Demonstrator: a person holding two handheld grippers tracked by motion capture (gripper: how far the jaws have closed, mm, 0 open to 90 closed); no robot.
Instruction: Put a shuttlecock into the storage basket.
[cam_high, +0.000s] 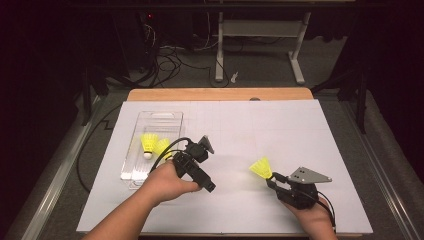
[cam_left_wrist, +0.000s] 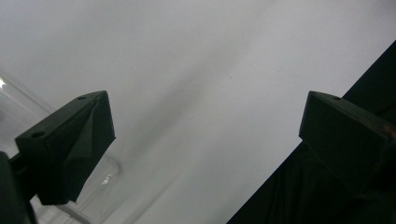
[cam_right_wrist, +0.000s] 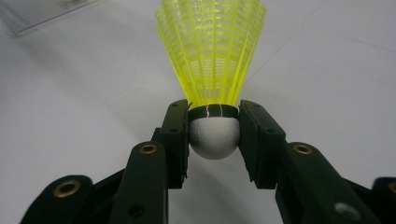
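Clear tray (cam_high: 172, 120), left of frame: two yellow shuttlecocks (cam_high: 148, 144) stowed. Third shuttlecock (cam_high: 261, 168), lower right: pinched by its cork in right gripper (cam_high: 272, 180), not yet delivered. Left gripper (cam_left_wrist: 205, 140): jaws wide, empty.

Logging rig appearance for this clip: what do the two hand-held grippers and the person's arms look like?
Both grippers are black. The left gripper trails a black cable; in its own view its jaws end in blocky black pads. The right gripper carries a grey three-cornered plate with small holes, and its linkage arms show brass-coloured pivots. The forearms are bare, no sleeves visible.
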